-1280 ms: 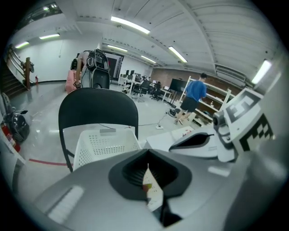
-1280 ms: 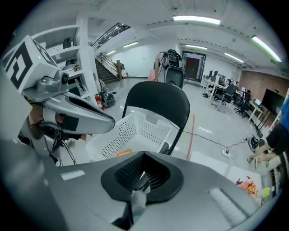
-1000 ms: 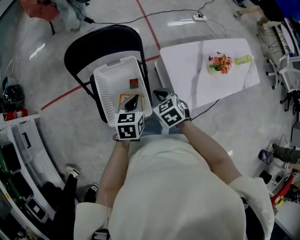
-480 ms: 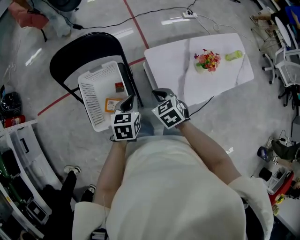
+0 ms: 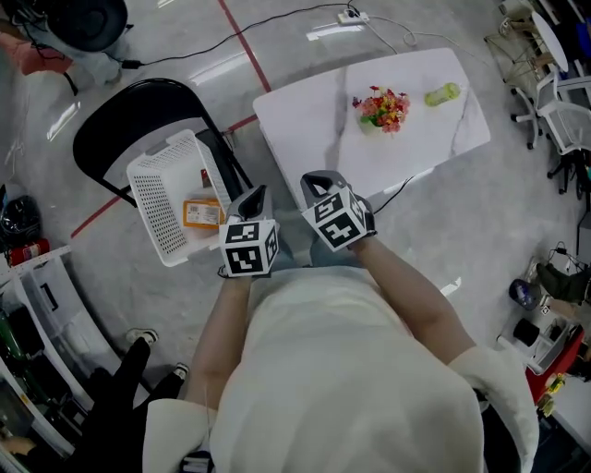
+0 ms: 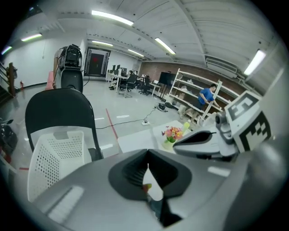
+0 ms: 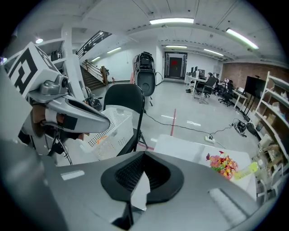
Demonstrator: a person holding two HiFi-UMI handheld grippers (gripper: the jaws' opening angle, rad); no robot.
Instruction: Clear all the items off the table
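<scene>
A white table [image 5: 314, 120] stands ahead and to the right. On it are a small bunch of colourful flowers [image 5: 380, 108] and a green item [image 5: 441, 93]. The flowers [image 7: 222, 163] and green item [image 7: 249, 170] also show in the right gripper view. A white basket [image 5: 152, 199] rests on a black chair [image 5: 111, 139] and holds an orange box [image 5: 201, 213] and a small red item [image 5: 205, 175]. My left gripper [image 5: 257, 194] hangs shut and empty just right of the basket. My right gripper [image 5: 317, 181] is shut and empty before the table's near edge.
Cables and a power strip [image 5: 349, 16] lie on the floor beyond the table. Office chairs [image 5: 565, 111] stand at the right, shelving [image 5: 28, 314] at the left. A bystander's shoe [image 5: 140, 337] is at lower left. A red floor line [image 5: 231, 37] runs past the chair.
Both grippers, still shut, have moved from over the basket toward the table. In the head view the basket, chair and table have slid leftward.
</scene>
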